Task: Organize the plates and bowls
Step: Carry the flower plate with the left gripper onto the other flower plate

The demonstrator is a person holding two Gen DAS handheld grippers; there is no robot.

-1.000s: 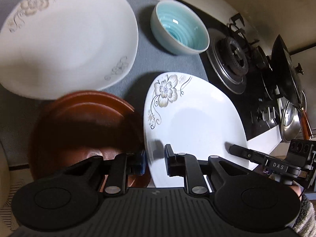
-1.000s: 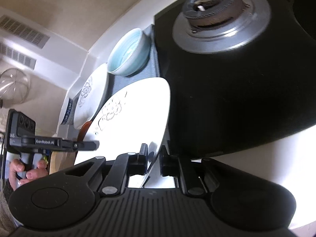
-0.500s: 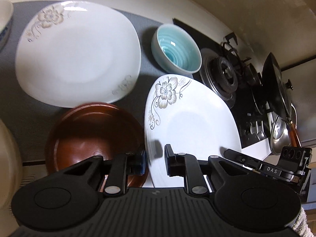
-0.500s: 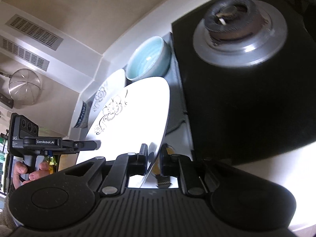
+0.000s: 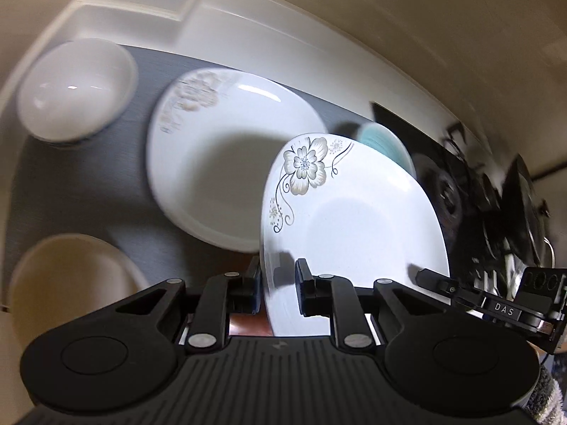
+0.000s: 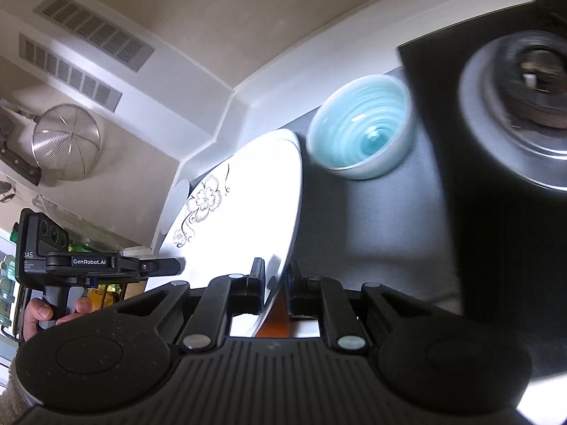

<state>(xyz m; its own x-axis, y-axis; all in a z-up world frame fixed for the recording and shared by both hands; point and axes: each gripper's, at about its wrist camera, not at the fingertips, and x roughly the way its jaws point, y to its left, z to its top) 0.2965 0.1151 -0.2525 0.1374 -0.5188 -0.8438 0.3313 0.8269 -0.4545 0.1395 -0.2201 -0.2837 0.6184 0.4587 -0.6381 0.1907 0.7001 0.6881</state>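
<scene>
surface: grey mat | on it: white bowl, flowered plate, blue bowl

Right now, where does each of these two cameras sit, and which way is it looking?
Left wrist: on the left gripper, facing down at the flowered plate it clamps, another flowered plate and a white bowl; the right gripper shows.
Right wrist: on the right gripper, clamping that plate's edge, facing a blue bowl and burner; fingers show.
Shared: held plate, blue bowl.

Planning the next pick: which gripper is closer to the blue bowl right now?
Right. The right gripper holds the flowered plate's edge on the side facing the blue bowl. The left gripper grips the plate's opposite edge, with the plate between it and the bowl.
</scene>
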